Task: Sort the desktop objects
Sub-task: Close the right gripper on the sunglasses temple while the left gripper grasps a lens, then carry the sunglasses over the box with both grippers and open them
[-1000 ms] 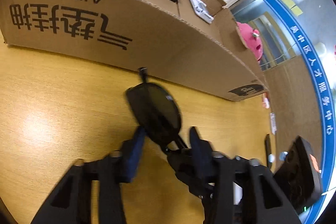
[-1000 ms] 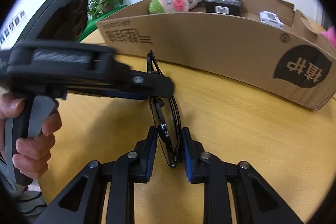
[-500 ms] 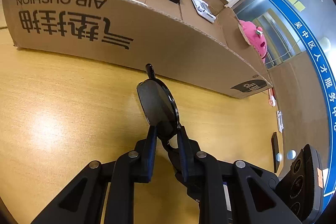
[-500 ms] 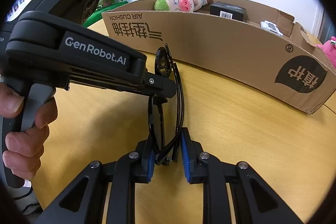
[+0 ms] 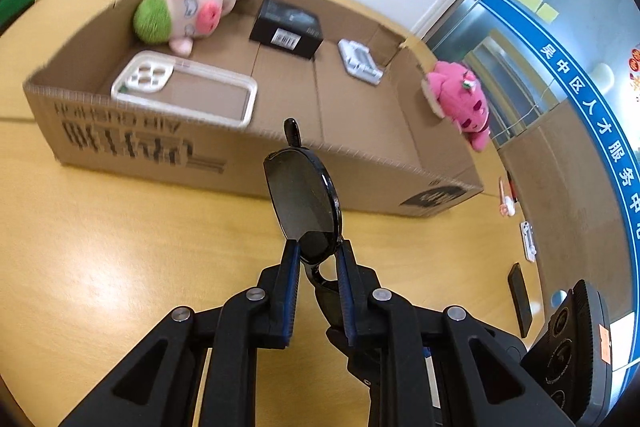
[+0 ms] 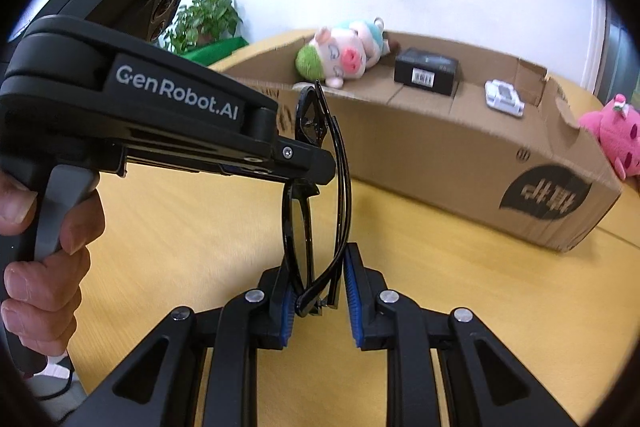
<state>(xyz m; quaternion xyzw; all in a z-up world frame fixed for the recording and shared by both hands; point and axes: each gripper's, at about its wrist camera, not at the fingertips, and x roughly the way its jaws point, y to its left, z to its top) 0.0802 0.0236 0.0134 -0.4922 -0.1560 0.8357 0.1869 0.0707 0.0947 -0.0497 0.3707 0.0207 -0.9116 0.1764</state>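
Both my left gripper (image 5: 316,263) and right gripper (image 6: 318,287) clamp the black folded sunglasses (image 5: 302,203) before the brown cardboard box (image 5: 360,163), which already holds several items; the sunglasses remain to be placed.

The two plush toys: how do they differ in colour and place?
The pig plush is pale pink with a green cap and blue top; the pink plush is deep magenta all over. The pig plush lies inside the cardboard box; the pink plush sits outside its right end. Both are soft toys.
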